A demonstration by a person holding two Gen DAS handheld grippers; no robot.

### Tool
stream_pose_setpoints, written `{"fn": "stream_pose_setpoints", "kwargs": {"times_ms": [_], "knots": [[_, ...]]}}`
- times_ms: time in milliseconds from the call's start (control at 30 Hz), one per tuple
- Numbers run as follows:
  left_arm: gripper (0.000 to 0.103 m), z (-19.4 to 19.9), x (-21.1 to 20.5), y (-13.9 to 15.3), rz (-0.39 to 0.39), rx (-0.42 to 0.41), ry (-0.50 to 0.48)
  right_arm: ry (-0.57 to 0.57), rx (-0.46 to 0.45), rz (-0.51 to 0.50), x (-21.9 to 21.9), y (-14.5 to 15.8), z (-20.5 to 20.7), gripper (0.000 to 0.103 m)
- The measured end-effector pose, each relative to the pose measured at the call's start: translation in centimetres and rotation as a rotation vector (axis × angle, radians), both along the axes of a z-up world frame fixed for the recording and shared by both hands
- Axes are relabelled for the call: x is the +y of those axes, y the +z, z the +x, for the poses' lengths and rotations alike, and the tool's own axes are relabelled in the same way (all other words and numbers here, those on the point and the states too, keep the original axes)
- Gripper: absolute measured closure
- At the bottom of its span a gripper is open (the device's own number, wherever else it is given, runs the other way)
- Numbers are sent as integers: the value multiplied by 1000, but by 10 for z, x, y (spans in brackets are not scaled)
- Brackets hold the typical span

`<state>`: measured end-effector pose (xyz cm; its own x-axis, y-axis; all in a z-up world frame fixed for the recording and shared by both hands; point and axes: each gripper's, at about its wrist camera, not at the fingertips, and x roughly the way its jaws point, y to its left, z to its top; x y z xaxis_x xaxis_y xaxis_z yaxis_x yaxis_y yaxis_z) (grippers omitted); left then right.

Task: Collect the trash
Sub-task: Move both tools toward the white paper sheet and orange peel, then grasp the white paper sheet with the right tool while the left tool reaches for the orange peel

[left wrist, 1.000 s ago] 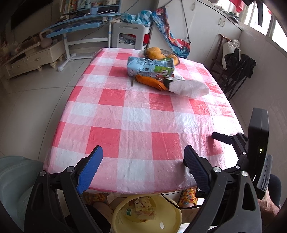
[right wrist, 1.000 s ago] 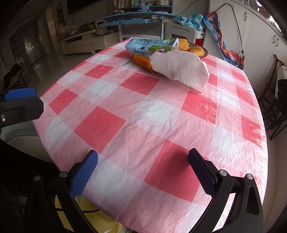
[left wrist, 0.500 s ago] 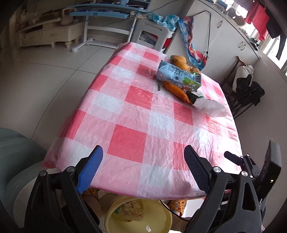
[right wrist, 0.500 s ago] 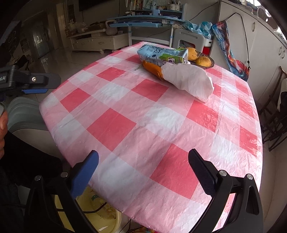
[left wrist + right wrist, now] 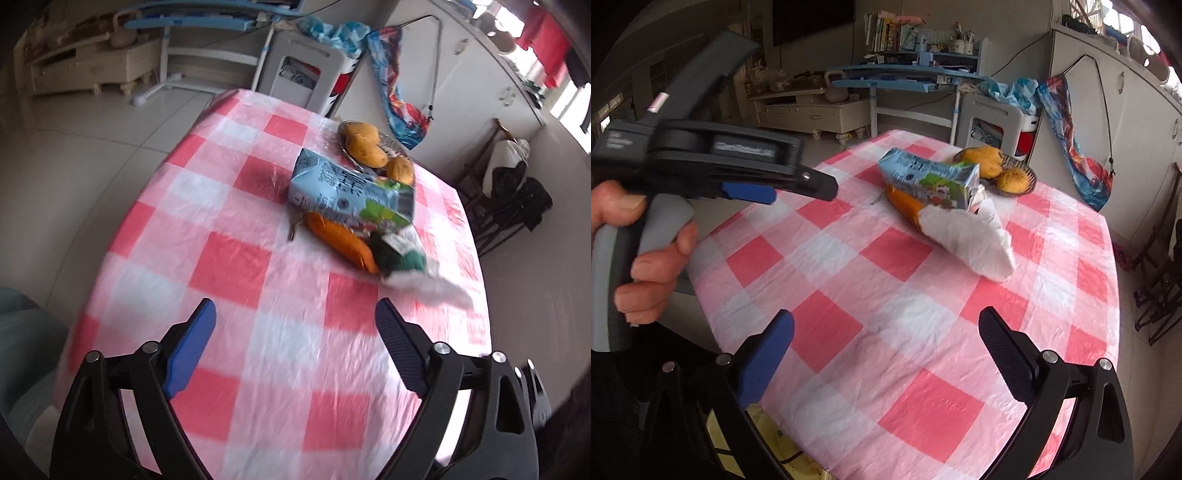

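A pile of trash lies toward the far end of the checked table (image 5: 236, 266). It holds a light blue milk carton (image 5: 347, 192), an orange wrapper (image 5: 340, 240), a dark green packet (image 5: 399, 254) and a crumpled white bag (image 5: 439, 290). My left gripper (image 5: 295, 321) hangs above the cloth short of the pile, its jaws closing with nothing between them. In the right wrist view the carton (image 5: 931, 181) rests on the orange wrapper (image 5: 903, 203), with the white bag (image 5: 971, 240) in front. My right gripper (image 5: 886, 325) is open over the near table edge, empty. The left gripper (image 5: 799, 190) shows at upper left, held by a hand.
A dish of yellow fruit (image 5: 369, 147) stands just behind the carton. A yellow bin (image 5: 764, 439) shows below the near table edge. Around the table are a white stool (image 5: 306, 74), a blue desk (image 5: 905, 74) and dark folding chairs (image 5: 509, 206) on the right.
The left gripper has swung in over the table toward the pile and rolled. The right gripper has risen, and the left gripper with its hand now fills its upper left.
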<state>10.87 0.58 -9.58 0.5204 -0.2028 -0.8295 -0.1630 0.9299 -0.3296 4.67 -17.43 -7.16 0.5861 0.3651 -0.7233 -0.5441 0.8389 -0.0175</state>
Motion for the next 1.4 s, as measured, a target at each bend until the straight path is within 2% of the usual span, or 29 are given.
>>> {"fn": "stream_pose_setpoints", "kwargs": {"times_ms": [100,300,400,433,467,500,533,567,600,633,667,767,867,1000,1067,1100,1133,1167,1200,1267,1333,1400], "knots": [[25,31,-13,-15,-3,39,8,-16,-28,-19,-7,2,12,8],[31,74,-44,-34,119,80,-25,-3,-46,-48,-8,-5,49,8],[49,81,-46,-39,116,77,-36,-13,-26,-39,-9,-14,71,8],[60,81,-45,-38,117,67,-44,-14,-16,-25,-11,-16,78,8],[76,81,-45,-38,120,61,-57,-13,-6,-9,-11,-18,85,8],[79,82,-45,-38,115,59,-73,-8,-1,1,-11,-18,88,11],[85,81,-43,-37,112,57,-80,0,8,6,-10,-20,92,15],[88,80,-42,-37,105,56,-88,5,24,4,-8,-21,95,30],[93,79,-40,-37,96,56,-94,6,55,0,-7,-26,99,50],[98,77,-37,-36,84,58,-101,2,88,3,-7,-30,102,62],[102,74,-34,-36,77,59,-109,2,117,12,-8,-33,103,79],[102,60,-23,-34,72,56,-109,29,139,27,-8,-33,91,94],[102,39,-2,-30,20,62,-104,53,149,74,-10,-25,70,96],[102,20,14,-23,-5,52,-116,80,106,80,-10,-10,44,96],[102,19,17,-24,-41,61,-106,77,121,106,-11,-8,45,96],[102,21,16,-25,-62,63,-98,75,140,124,-12,-10,47,91],[101,23,13,-25,-68,61,-92,63,141,127,-12,-11,48,83],[101,26,8,-24,-66,53,-94,51,135,124,-12,-12,48,45],[99,32,-1,-25,-57,47,-105,36,113,110,-11,-13,48,18],[92,44,-15,-28,-24,42,-119,25,89,69,-10,-16,51,17],[83,57,-24,-32,18,35,-107,1,103,57,-12,-23,60,17],[81,69,-26,-38,11,39,-93,-18,134,71,-15,-30,72,17]]}}
